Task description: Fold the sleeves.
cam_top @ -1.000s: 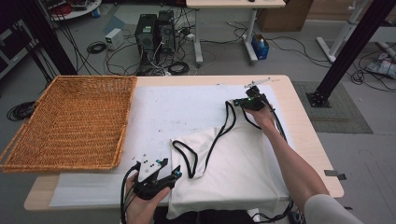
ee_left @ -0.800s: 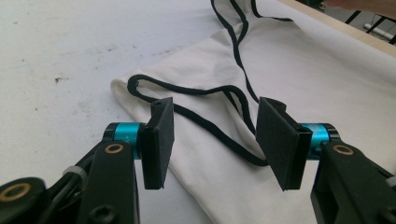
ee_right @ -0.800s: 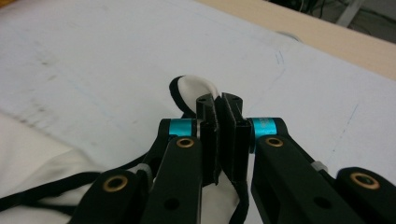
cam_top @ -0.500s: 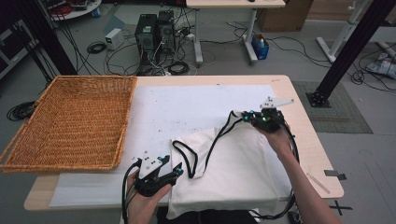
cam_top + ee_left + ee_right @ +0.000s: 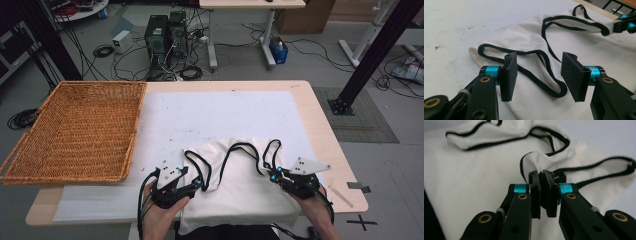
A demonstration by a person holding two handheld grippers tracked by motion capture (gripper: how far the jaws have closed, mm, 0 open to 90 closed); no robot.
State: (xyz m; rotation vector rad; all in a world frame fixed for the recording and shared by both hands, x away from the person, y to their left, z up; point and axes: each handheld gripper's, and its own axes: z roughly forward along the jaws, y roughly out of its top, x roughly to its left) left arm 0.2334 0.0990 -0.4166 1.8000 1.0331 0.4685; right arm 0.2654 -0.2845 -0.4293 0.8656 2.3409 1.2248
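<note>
The white top with black trim lies at the near edge of the table, on the white sheet, between the two hands. A second ago its right side was stretched toward the far right of the table; now that side is folded back toward the person, so the garment is bunched shorter and its black straps loop across the cloth. This looks like a fold in progress, probably a step toward tidying it into the wicker basket standing well apart at the left.

The right gripper has travelled back with the cloth and sits low at the near right, its jaws pinched tight on a fold of the trimmed edge. The left gripper has stayed put at the near left, jaws half apart over a strap loop; whether the pads touch it is hard to say, but they are not pressing on it.
</note>
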